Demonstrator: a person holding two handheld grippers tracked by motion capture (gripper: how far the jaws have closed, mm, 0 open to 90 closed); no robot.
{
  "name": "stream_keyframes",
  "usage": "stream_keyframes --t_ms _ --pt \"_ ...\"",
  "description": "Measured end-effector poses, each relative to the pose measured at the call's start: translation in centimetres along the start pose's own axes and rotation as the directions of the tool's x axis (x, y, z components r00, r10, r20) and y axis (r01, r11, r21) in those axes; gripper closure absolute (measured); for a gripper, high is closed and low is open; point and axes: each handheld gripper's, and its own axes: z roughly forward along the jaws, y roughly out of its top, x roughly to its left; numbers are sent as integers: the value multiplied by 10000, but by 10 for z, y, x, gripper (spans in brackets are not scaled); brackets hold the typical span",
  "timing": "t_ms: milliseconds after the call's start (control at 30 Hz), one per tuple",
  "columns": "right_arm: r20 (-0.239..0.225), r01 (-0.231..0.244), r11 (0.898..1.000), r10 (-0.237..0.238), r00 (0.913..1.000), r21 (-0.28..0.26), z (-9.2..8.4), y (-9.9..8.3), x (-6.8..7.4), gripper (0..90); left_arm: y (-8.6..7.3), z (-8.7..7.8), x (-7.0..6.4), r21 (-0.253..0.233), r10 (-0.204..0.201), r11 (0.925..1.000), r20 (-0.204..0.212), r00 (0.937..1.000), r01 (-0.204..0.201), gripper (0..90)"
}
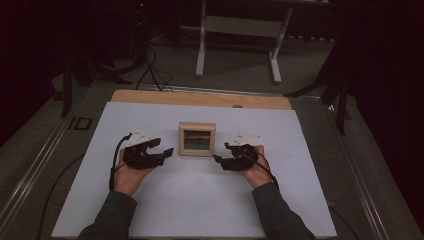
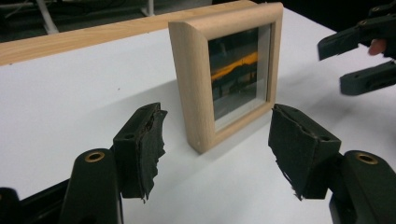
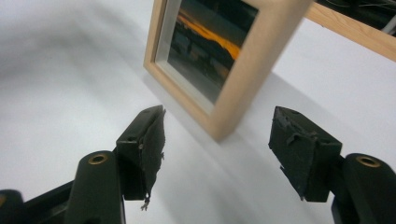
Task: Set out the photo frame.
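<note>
A small light-wood picture frame (image 1: 197, 139) stands upright in the middle of a white sheet (image 1: 200, 200), its glass showing a dark scene with an orange band. My left gripper (image 1: 161, 150) sits a little to the frame's left, open, with nothing between its jaws. In the left gripper view the frame (image 2: 219, 74) stands just beyond the gripper (image 2: 217, 147), clear of both pads. My right gripper (image 1: 222, 151) is just right of the frame, open and empty. From the right gripper view, the frame's near corner (image 3: 224, 84) lies ahead of the gripper (image 3: 217, 149), untouched.
The white sheet lies on a wooden board whose bare edge (image 1: 200, 98) shows at the back. Beyond the table stand a white table base (image 1: 240, 30) and black stands with cables (image 1: 145, 65) on a grey floor. In the left gripper view the other gripper's jaws (image 2: 364, 56) show at upper right.
</note>
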Motion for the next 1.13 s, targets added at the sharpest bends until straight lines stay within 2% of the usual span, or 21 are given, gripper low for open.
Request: stream_keyframes --t_ms 233,267,300,467,500,800,867,1033,1133 --pt "221 -243 9996 246 9995 -142 -20 -19 -6 352 -10 -15 -4 -137 11 9999 14 10000 -11 355" --pt "277 -250 9995 255 9993 -166 -24 -22 -8 352 -16 -19 -6 -163 -51 9999 70 10000 52 355" --pt "400 -389 9990 398 9984 -222 -31 -29 -11 352 -19 -20 -6 -130 -43 9999 60 10000 43 355" --pt "595 -631 9973 653 9961 -367 -45 -43 -16 352 -25 -28 -5 -183 -148 9997 85 9999 150 353" --pt "684 -706 9963 738 9949 -482 -53 -50 -17 352 -26 -30 -4 -194 -140 9997 59 9999 141 353" --pt "991 -1105 9901 1189 9879 -864 -87 -76 -24 346 -39 -44 0 -232 -110 9997 -474 9988 99 349" --pt "973 -1156 9889 1245 9874 -929 -93 -82 -24 343 -43 -47 0 -104 41 9999 -677 9977 -48 347" --pt "1040 -1361 9838 1484 9834 -1169 -103 -91 -24 342 -48 -50 -1 62 117 9999 -828 9965 -112 344" --pt "1197 -1617 9769 1787 9766 -1394 -109 -98 -29 340 -52 -51 0 51 37 10000 -915 9958 -32 343"
